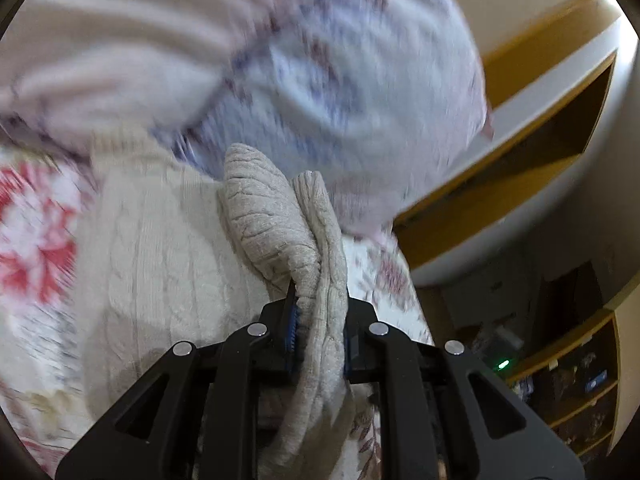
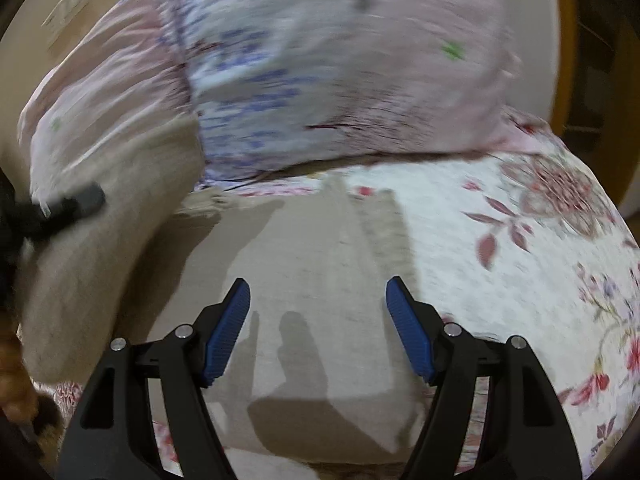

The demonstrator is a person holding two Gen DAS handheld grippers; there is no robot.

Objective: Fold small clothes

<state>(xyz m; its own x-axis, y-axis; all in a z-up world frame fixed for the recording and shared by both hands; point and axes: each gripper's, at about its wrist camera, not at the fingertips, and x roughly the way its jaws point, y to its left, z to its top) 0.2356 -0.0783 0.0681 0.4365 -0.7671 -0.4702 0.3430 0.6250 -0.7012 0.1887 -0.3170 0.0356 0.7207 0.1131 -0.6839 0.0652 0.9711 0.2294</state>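
Note:
A cream cable-knit sweater (image 1: 152, 264) lies on a floral bedspread (image 1: 36, 224). My left gripper (image 1: 318, 316) is shut on a bunched fold of the sweater (image 1: 272, 216), which sticks up between the blue pads. In the right wrist view the sweater (image 2: 312, 264) lies flat below my right gripper (image 2: 318, 292), which is open and empty just above it. At the left of that view my left gripper (image 2: 76, 204) lifts the sweater's edge (image 2: 92, 256).
A large pink and blue patterned pillow (image 2: 340, 68) lies behind the sweater; it also shows in the left wrist view (image 1: 340, 80). The floral bedspread (image 2: 540, 240) extends right. Wooden shelving (image 1: 560, 128) stands beyond the bed edge at the right.

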